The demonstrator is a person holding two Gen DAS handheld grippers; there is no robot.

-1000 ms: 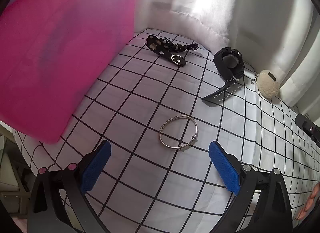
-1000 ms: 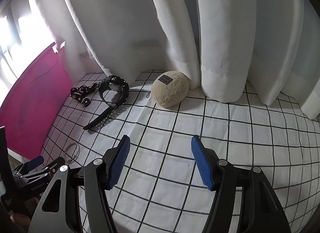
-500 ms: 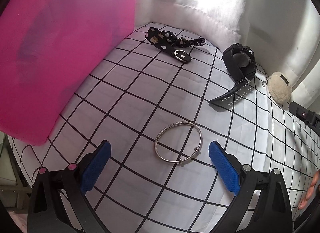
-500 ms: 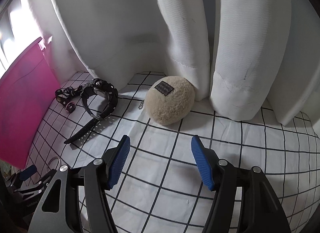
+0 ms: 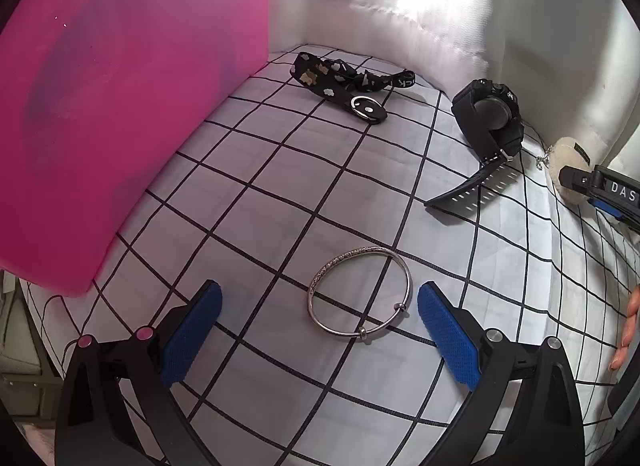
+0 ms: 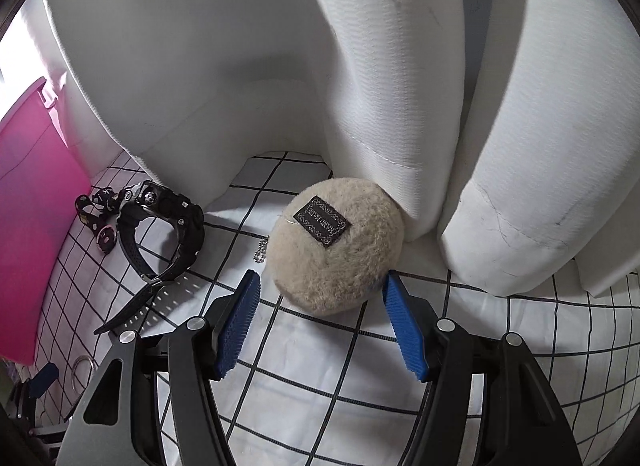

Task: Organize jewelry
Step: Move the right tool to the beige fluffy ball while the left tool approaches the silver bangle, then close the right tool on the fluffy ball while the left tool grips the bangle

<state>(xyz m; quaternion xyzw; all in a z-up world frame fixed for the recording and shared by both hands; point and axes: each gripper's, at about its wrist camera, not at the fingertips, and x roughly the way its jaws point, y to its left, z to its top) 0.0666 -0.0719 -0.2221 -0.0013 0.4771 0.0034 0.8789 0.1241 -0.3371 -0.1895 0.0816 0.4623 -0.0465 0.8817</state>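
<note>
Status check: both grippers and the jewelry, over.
Left gripper open over bangle. Right gripper open at plush pouch, not gripping. Watch and strap loose on cloth. Nothing blocking.

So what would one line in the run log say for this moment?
left gripper: open, over silver bangle | right gripper: open, at plush pouch, not gripping | black watch: untouched on checked cloth

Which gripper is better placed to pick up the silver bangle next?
Left. The left gripper stands open right over the silver bangle, while the right gripper is open around the plush pouch.
</note>
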